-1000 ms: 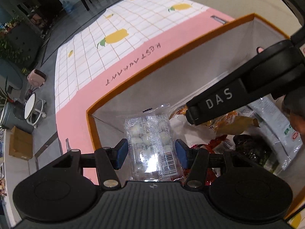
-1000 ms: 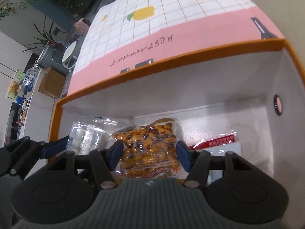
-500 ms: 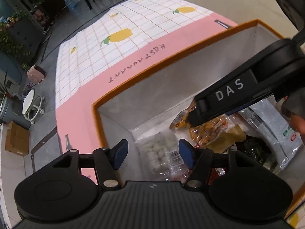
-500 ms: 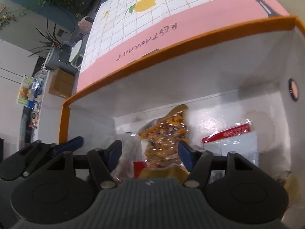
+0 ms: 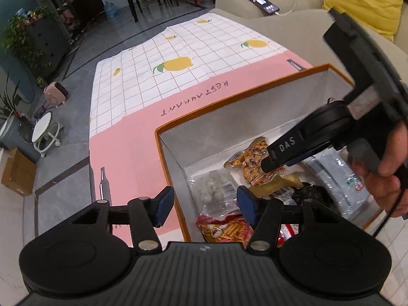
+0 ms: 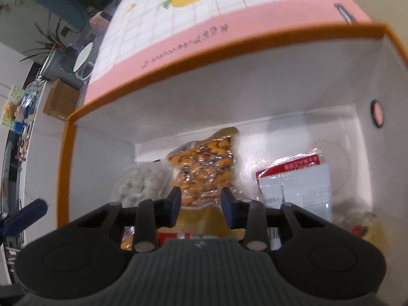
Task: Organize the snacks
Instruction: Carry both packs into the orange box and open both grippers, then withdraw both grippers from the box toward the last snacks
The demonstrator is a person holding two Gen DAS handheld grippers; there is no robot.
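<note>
The left gripper [image 5: 205, 205] hangs above the near corner of the orange-rimmed box [image 5: 237, 95], its blue pads spread wide with nothing between them; one pad sits outside the box wall, the other over the snacks. Below it, inside the box, the clear packet of white balls [image 5: 216, 193] lies flat in the corner, just beside the orange peanut packet [image 5: 251, 162]. The right gripper [image 6: 201, 207] reaches into the box, its pads partly drawn in on either side of the peanut packet's near end; contact cannot be told. A white and red pouch [image 6: 295, 178] lies further right on the box floor. The box stands on a pink and checked cloth [image 5: 163, 58] over the tabletop.
</note>
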